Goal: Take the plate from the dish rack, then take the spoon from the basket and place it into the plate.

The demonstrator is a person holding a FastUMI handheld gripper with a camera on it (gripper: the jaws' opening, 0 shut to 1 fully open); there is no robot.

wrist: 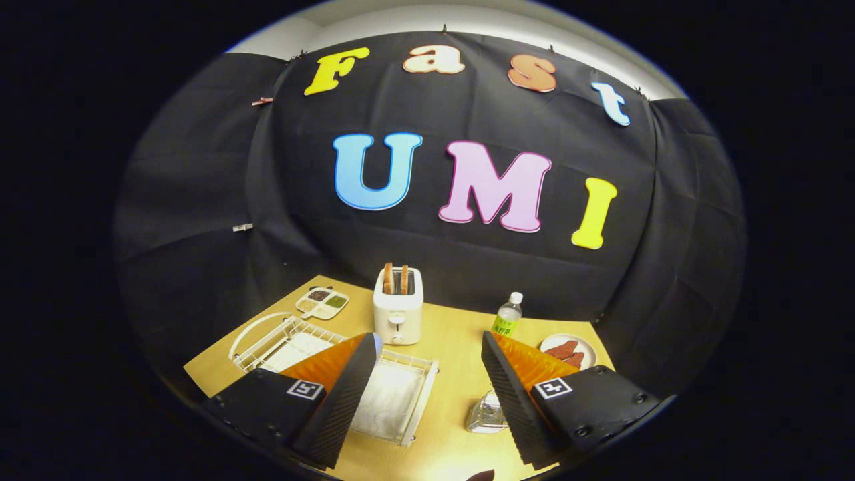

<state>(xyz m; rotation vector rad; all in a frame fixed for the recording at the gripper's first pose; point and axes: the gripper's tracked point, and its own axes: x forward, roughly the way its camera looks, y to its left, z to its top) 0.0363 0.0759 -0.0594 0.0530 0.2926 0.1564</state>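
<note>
A white wire dish rack (407,401) lies on the wooden table, partly behind my left finger. At its left end stands a thin white curved rim (248,332) that looks like the plate on edge. A small shiny metal container (484,413), likely the basket, sits by the inner side of my right finger and is half hidden by it. I cannot make out a spoon. My gripper (429,337) hangs above the table's near part, open, with nothing between its fingers.
Beyond the fingers a white toaster (398,310) holds two toast slices. A divided tray of seasonings (322,302) lies far left. A water bottle (508,314) and a small plate of red food (568,349) stand far right.
</note>
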